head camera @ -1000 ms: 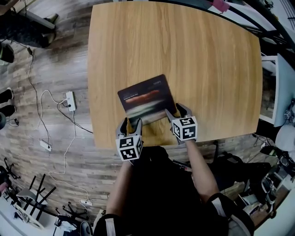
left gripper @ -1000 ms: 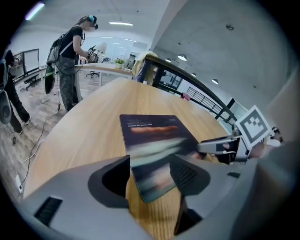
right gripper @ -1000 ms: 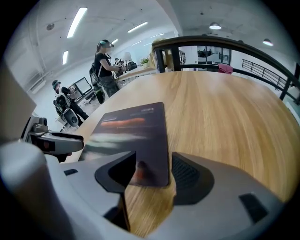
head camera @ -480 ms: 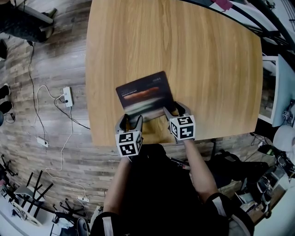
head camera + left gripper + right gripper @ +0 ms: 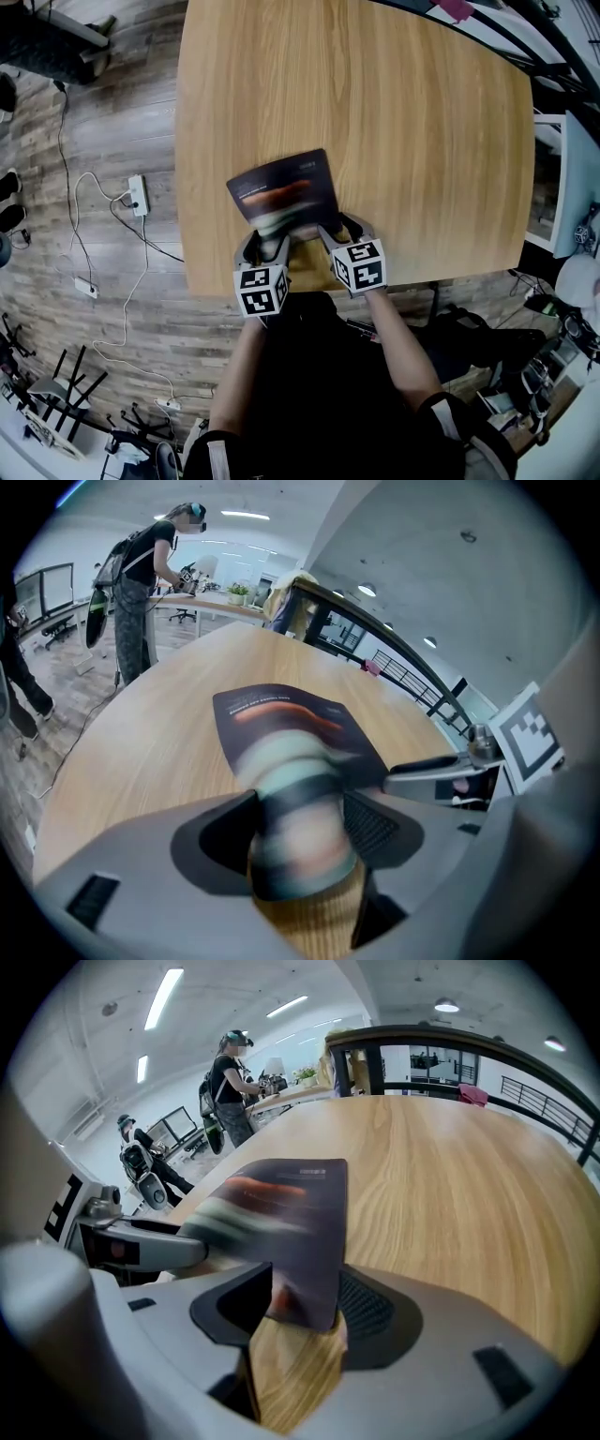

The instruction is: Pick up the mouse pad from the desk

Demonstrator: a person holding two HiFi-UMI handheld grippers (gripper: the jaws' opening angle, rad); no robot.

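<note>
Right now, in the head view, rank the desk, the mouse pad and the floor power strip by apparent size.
1. desk, largest
2. mouse pad
3. power strip, smallest, though it lies lower, farther from the camera

The mouse pad [image 5: 281,192] lies on the bench [image 5: 422,141] close to its near edge, left of the middle. Its near end sits between the parted jaws of the left hand-held gripper [image 5: 267,246], which have just been opening. Its near right corner sits between the parted jaws of the right hand-held gripper [image 5: 342,228] just beside it. A power strip [image 5: 141,195] lies on the floor [image 5: 103,253] left of the bench.
</note>
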